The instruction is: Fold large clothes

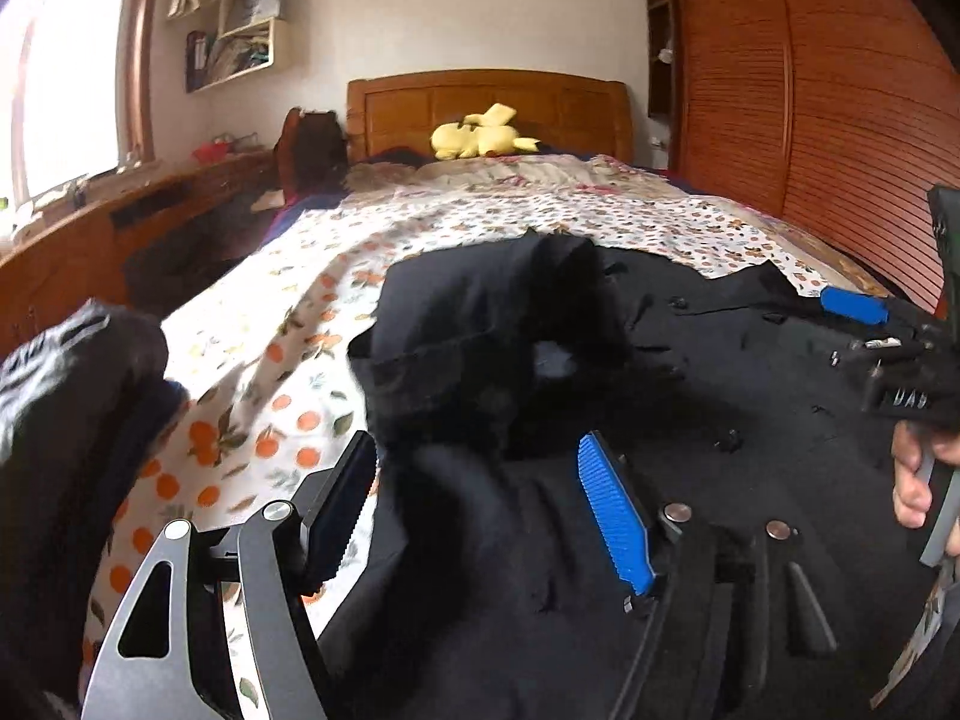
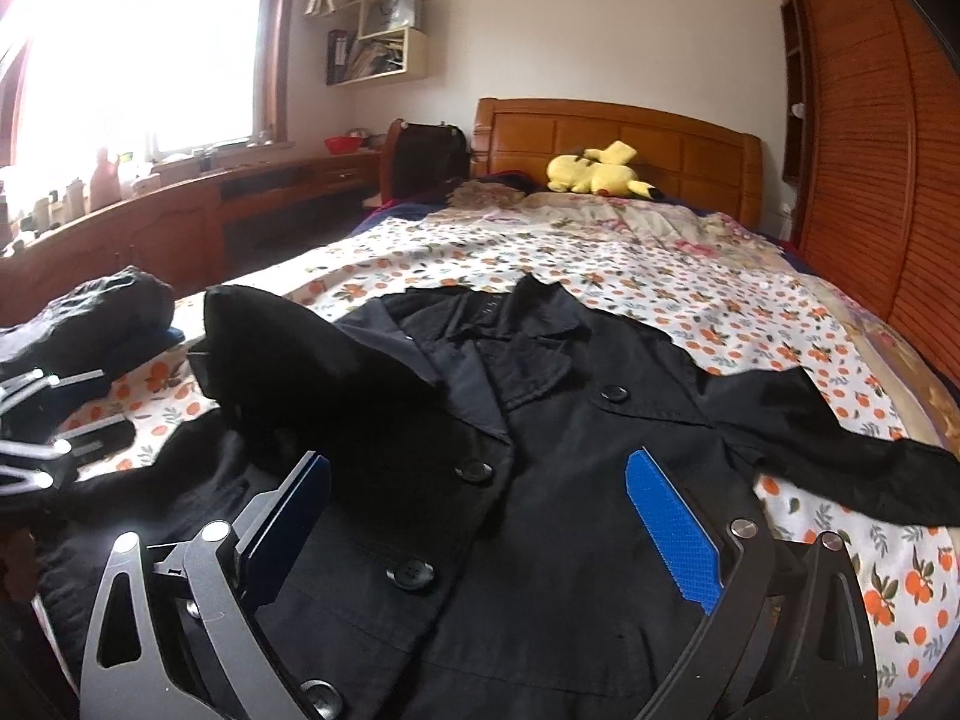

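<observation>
A large black coat [image 2: 540, 480] with buttons lies front-up on the orange-print bedsheet [image 2: 690, 288]. Its left sleeve [image 2: 300, 360] is folded in over the chest, and its right sleeve [image 2: 840, 450] lies stretched out to the side. My left gripper [image 1: 480, 510] hovers open over the coat's left side, just short of the folded sleeve [image 1: 480, 330], with nothing pressed between its pads. My right gripper [image 2: 480, 528] stands open above the buttoned front, holding nothing. The right gripper's blue pad [image 1: 852, 306] and a hand [image 1: 918, 480] show at the right of the left wrist view.
A pile of dark clothes [image 2: 90, 318] sits at the bed's left edge. A yellow plush toy [image 2: 594, 174] lies by the wooden headboard [image 2: 660, 138]. A slatted wardrobe [image 2: 870, 150] runs along the right, and a low wooden cabinet [image 2: 180, 222] stands under the window.
</observation>
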